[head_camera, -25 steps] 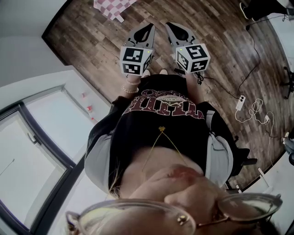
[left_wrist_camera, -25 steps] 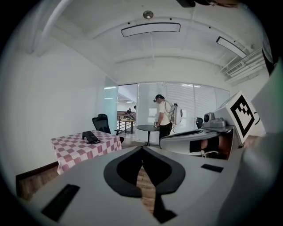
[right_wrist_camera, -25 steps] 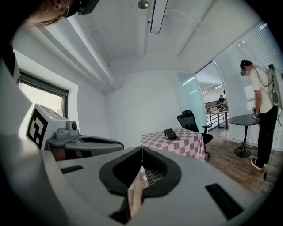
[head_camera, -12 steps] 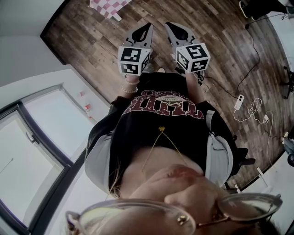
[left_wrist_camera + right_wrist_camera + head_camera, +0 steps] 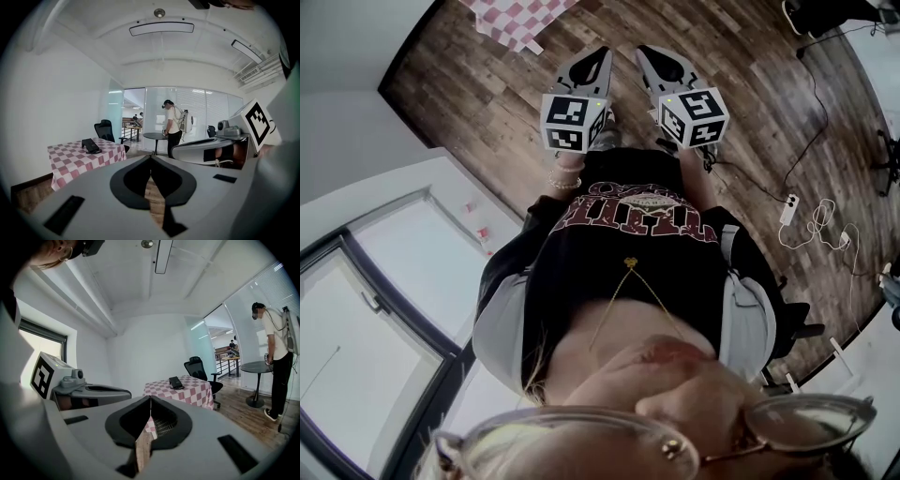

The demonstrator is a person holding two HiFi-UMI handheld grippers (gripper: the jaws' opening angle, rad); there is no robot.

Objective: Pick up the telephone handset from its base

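The black telephone lies on a table with a red-and-white checked cloth, several steps ahead of me; it also shows as a dark telephone on the checked cloth in the right gripper view. I cannot tell handset from base at this distance. My left gripper and right gripper are held side by side at chest height above the wood floor. The left gripper is shut with nothing in it, and so is the right gripper.
A black office chair stands beside the checked table. Farther off, a person with a backpack stands at a round dark table. A power strip and cables lie on the floor to my right. A window is on my left.
The head view has shifted a little, so more of the checked cloth shows at the top. Both grippers stay shut and side by side.
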